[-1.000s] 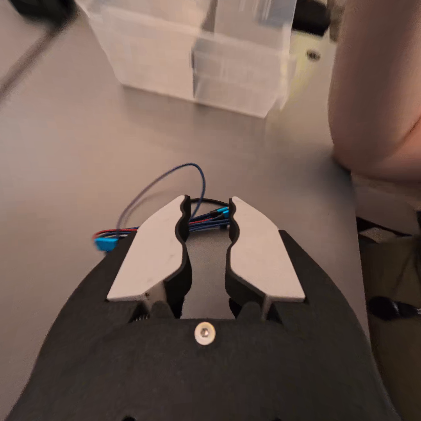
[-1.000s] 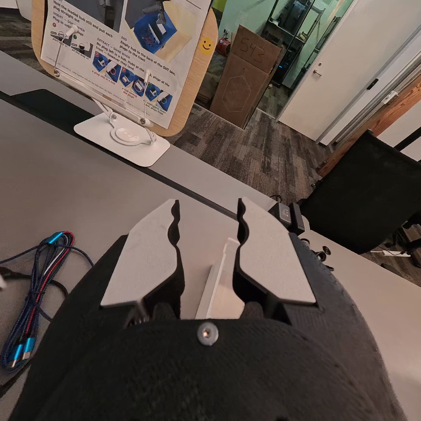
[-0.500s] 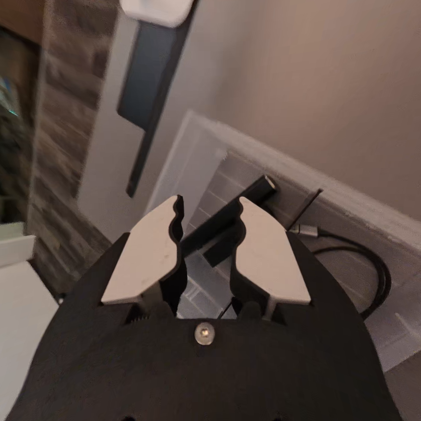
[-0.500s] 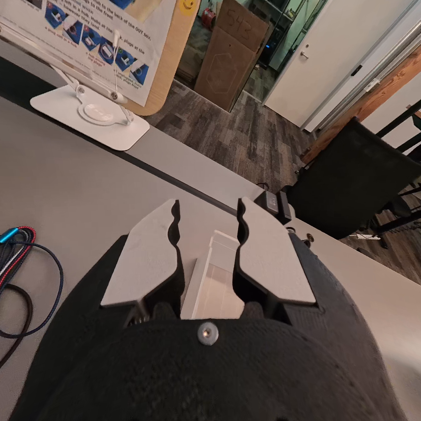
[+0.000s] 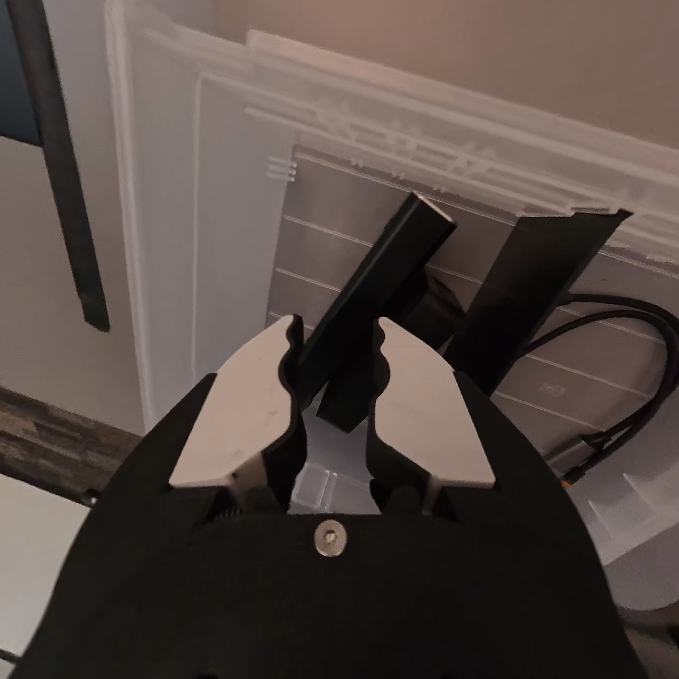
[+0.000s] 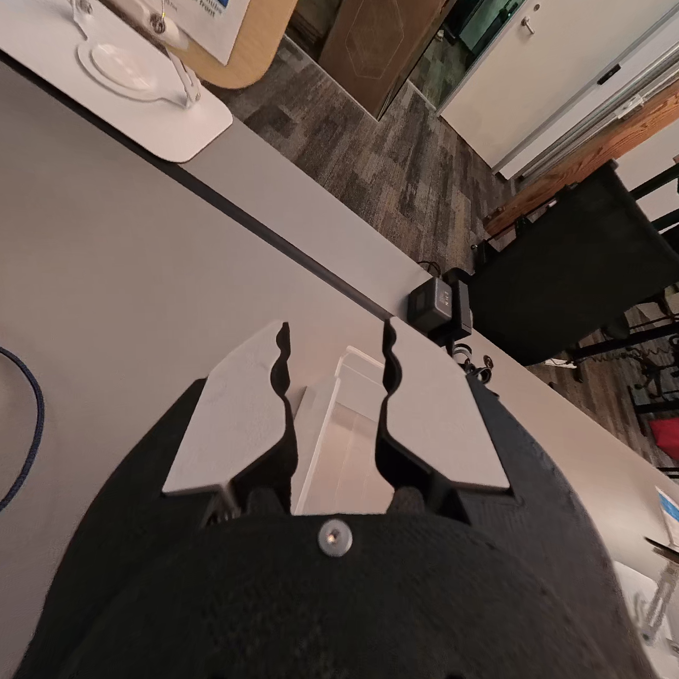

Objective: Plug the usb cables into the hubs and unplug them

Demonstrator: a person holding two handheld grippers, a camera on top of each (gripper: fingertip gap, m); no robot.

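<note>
While my left gripper (image 5: 338, 330) reaches down into a clear plastic bin (image 5: 205, 205), its jaws stand partly apart with a long black hub (image 5: 374, 294) lying tilted in the gap between them. Whether the fingers (image 5: 253, 397) actually press on the hub I cannot tell; a sliver of space shows on the left side, so I record the jaws as apart and holding nothing for certain. A second black hub (image 5: 532, 294) leans just beside the first, to its right, against the bin's far wall. A black cable (image 5: 646, 352) loops along the ribbed floor of the bin at the right and ends in a grey plug (image 5: 573, 450) near the lower right. The bin sits on a pale table (image 5: 477, 47); the picture is somewhat blurred.

My right gripper (image 6: 335, 327) is over the same grey table (image 6: 110, 239) with its jaws well apart and nothing between them. Below the gap I see the rim of another clear bin (image 6: 341, 404). A dark blue braided cable (image 6: 33, 404) curves in at the left edge, well apart from this gripper. A white stand base (image 6: 147, 95) sits at the far left of the table, and a small black box (image 6: 437, 305) is at the table's far edge. Beyond are a black chair (image 6: 573, 275), a cardboard box (image 6: 374, 47) and patterned floor.
</note>
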